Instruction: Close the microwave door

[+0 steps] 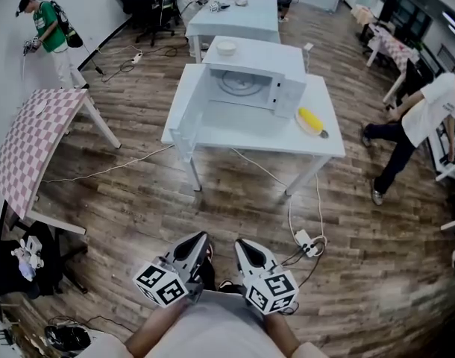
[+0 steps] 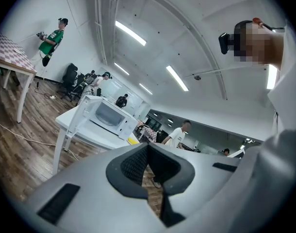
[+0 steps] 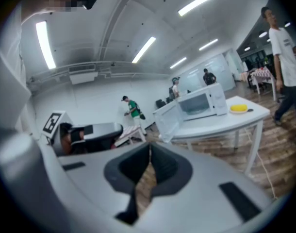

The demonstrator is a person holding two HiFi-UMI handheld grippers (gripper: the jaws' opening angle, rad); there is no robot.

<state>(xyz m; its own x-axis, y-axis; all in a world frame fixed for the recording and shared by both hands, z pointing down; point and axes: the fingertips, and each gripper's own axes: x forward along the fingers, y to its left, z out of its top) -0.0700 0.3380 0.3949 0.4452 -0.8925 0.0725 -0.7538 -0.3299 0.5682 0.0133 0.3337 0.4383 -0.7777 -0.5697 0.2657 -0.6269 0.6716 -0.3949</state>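
Note:
The white microwave (image 1: 250, 88) stands on a white table (image 1: 235, 136) in the middle of the head view. Its door (image 1: 189, 118) hangs wide open, swung out to the left over the table's edge. Both grippers are low in that view, close to my body and well short of the table. My left gripper (image 1: 201, 240) and right gripper (image 1: 243, 245) are shut with nothing in them. The left gripper view shows its jaws (image 2: 148, 149) closed and the microwave (image 2: 108, 115) far off. In the right gripper view the jaws (image 3: 150, 152) are closed, with the open door (image 3: 166, 121) distant.
A plate with a yellow item (image 1: 311, 120) lies right of the microwave. A power strip (image 1: 305, 240) and cables cross the floor ahead. A checkered table (image 1: 33, 140) stands left. A second white table (image 1: 253, 51) is behind. One person (image 1: 50, 32) stands far left, another (image 1: 421, 121) at the right.

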